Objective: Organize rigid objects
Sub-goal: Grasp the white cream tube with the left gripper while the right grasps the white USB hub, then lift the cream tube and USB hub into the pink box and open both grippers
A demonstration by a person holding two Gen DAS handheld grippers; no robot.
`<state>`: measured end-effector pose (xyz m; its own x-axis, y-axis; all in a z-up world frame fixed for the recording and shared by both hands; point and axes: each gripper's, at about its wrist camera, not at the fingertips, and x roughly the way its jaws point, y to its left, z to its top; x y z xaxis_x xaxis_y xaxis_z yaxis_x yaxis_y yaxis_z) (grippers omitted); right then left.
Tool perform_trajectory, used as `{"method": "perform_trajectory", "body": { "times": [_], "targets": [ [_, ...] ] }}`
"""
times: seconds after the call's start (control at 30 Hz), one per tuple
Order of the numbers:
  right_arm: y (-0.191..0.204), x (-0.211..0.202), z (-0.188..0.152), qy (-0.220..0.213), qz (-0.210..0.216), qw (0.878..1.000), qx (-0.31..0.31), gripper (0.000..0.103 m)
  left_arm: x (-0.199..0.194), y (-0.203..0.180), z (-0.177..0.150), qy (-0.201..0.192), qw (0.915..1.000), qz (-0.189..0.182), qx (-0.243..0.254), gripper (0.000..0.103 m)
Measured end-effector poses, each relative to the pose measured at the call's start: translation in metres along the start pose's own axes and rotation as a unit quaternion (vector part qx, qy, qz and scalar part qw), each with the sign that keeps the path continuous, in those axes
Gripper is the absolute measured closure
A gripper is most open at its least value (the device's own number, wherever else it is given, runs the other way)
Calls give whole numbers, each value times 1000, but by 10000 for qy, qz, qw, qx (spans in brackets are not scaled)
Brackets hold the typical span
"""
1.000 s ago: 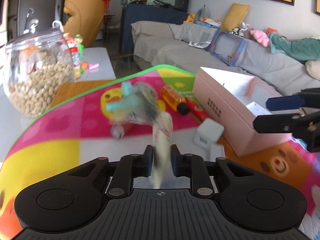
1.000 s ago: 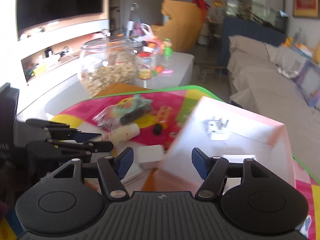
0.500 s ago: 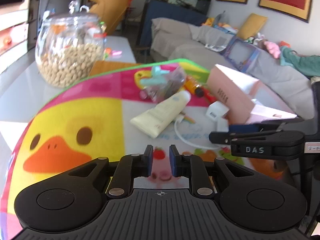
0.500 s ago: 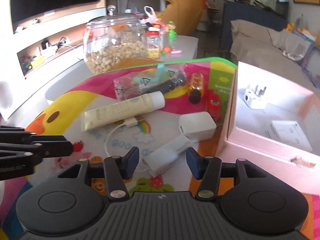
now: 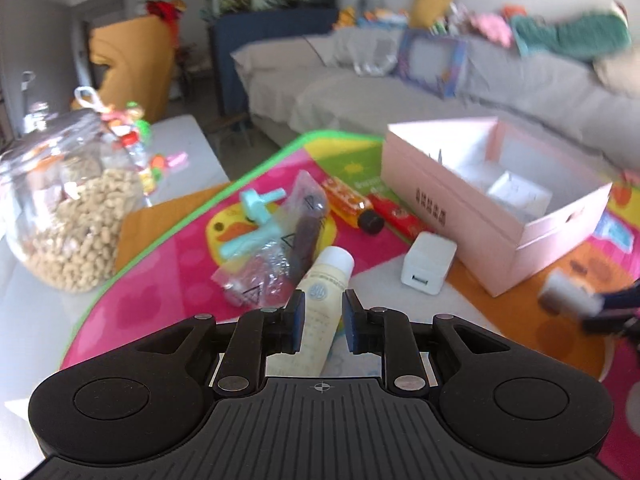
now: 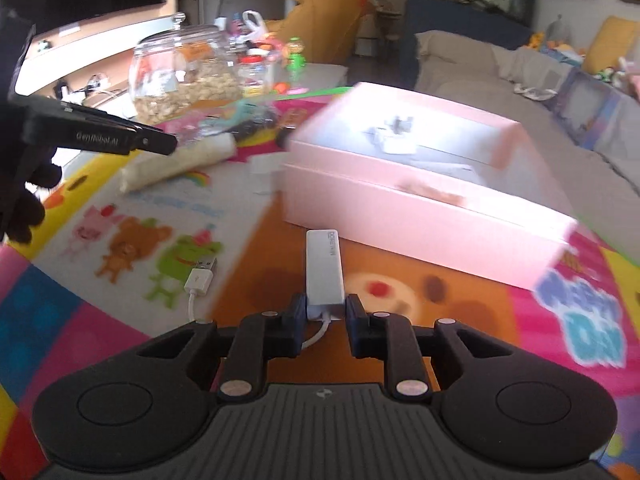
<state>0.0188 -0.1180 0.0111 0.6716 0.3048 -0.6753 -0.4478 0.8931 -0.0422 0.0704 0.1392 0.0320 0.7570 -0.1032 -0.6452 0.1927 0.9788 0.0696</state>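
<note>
My left gripper (image 5: 324, 320) hangs low over the mat, its jaws opening slightly. A cream tube (image 5: 326, 280) lies between them, with a slim gap at the right pad. In the right wrist view the tube (image 6: 180, 160) rests on the mat under the left gripper (image 6: 172, 146). My right gripper (image 6: 325, 316) is closing; its pads press the end of a white adapter (image 6: 324, 268) whose USB plug (image 6: 202, 278) trails on its cable. The open pink box (image 6: 400, 208) stands just ahead and holds a white plug (image 6: 394, 128).
On the mat beside the pink box (image 5: 460, 216) sit a white charger cube (image 5: 428, 264), a plastic bag of small parts (image 5: 276, 240), an orange bottle (image 5: 348, 204) and a red pack (image 5: 396, 216). A glass jar of nuts (image 5: 68, 208) stands far left, a grey sofa behind.
The left gripper let the tube down on the mat, drew back shut, then came forward over it with jaws slightly apart. The right gripper narrowed onto the white adapter and carried it before the box.
</note>
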Motion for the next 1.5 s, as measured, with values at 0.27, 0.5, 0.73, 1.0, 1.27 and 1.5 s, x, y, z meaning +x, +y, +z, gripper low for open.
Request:
{"method": "perform_trajectory", "body": {
  "times": [0.27, 0.5, 0.73, 1.0, 1.27, 1.5],
  "targets": [
    [-15, -3, -11, -189, -57, 9996, 191, 67, 36, 8, 2, 518, 9984, -64, -226, 64],
    [-22, 0, -10, -94, -3, 9991, 412, 36, 10, -15, -12, 565, 9980, -171, -246, 76],
    [-19, 0, -11, -77, 58, 9991, 402, 31, -33, -72, -40, 725, 9965, -407, -28, 76],
    [-18, 1, -10, -56, 103, 9992, 381, 26, -40, -76, -48, 615, 9962, -306, -533, 75],
    [-14, 12, 0, -39, 192, 9995, 252, 27, -48, -88, -58, 373, 9980, -115, -503, 75],
    [0, 13, 16, 64, 343, 9994, -31, 82, -57, -93, -66, 277, 9980, -52, -571, 77]
  ]
}}
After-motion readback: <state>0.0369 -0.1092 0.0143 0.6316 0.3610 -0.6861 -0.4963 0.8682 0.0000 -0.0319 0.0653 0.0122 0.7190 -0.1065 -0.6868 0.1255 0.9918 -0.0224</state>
